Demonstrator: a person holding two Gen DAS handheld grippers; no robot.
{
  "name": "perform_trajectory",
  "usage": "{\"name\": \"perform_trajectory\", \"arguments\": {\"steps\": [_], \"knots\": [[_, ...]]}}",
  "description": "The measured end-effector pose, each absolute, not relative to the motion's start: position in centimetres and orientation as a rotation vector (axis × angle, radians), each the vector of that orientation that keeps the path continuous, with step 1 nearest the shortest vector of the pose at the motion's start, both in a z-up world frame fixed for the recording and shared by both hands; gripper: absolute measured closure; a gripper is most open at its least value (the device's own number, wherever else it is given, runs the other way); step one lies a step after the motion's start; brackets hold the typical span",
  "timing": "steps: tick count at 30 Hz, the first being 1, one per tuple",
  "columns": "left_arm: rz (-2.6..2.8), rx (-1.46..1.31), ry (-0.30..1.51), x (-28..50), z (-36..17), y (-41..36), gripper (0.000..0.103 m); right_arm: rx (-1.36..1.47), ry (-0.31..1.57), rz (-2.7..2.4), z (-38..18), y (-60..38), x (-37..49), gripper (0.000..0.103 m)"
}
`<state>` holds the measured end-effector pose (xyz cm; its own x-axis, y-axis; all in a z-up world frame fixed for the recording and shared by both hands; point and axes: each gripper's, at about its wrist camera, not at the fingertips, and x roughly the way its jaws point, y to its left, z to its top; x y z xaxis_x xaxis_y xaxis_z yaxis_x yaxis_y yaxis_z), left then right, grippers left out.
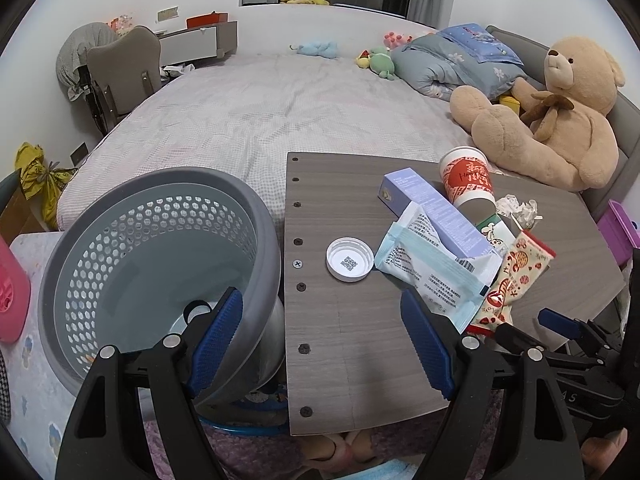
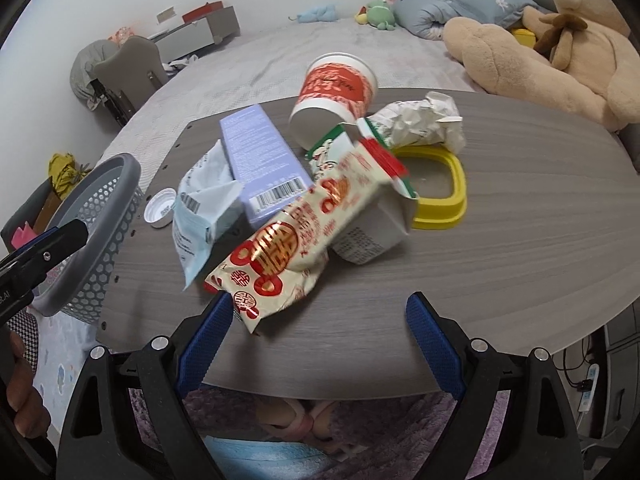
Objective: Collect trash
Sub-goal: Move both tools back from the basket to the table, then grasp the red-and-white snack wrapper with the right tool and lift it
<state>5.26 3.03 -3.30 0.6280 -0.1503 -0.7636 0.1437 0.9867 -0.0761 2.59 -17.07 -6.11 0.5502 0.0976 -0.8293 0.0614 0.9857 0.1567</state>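
Note:
Trash is piled on a grey wood table [image 1: 360, 352] [image 2: 500, 280]: a white bottle cap [image 1: 347, 264] [image 2: 160, 210], a blue-white packet [image 1: 432, 276] [image 2: 200, 216], a lavender box [image 1: 436, 216] [image 2: 260, 160], a red paper cup [image 1: 466, 182] [image 2: 336, 96] on its side, a red-gold wrapper [image 1: 516, 280] [image 2: 288, 248] and crumpled paper [image 2: 424, 124]. A grey perforated basket [image 1: 160, 260] [image 2: 100, 220] leans at the table's left edge. My left gripper [image 1: 320, 324] is open, one finger over the basket, one over the table. My right gripper [image 2: 320, 320] is open, and the wrapper's near end lies by its left finger.
A yellow ring-shaped lid [image 2: 444, 196] and a white carton [image 2: 372, 236] lie in the pile. Behind the table is a bed [image 1: 260, 112] with a large teddy bear [image 1: 560, 120] and bedding. A chair [image 1: 120, 68] stands far left. A person's feet [image 2: 304, 420] show under the table.

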Motion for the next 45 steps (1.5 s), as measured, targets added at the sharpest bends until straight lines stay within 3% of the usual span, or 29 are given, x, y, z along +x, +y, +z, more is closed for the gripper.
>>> {"name": "perform_trajectory", "arguments": {"steps": [24, 30, 36, 45], "knots": [[-0.183, -0.013, 0.867, 4.5, -3.1, 2.9, 0.025, 0.181, 0.992, 0.017, -5.4, -17.3, 2.7, 0.018], [-0.192, -0.016, 0.873, 4.5, -3.3, 2.9, 0.025, 0.162, 1.025, 0.022, -6.7, -16.1, 3.4, 0.033], [-0.202, -0.010, 0.874, 4.4, -3.3, 2.6, 0.025, 0.149, 1.021, 0.040, -6.6, -15.8, 3.6, 0.066], [-0.204, -0.011, 0.892, 4.4, -3.4, 2.2, 0.025, 0.168, 0.970, 0.083, -5.4, -16.4, 2.3, 0.070]]}}
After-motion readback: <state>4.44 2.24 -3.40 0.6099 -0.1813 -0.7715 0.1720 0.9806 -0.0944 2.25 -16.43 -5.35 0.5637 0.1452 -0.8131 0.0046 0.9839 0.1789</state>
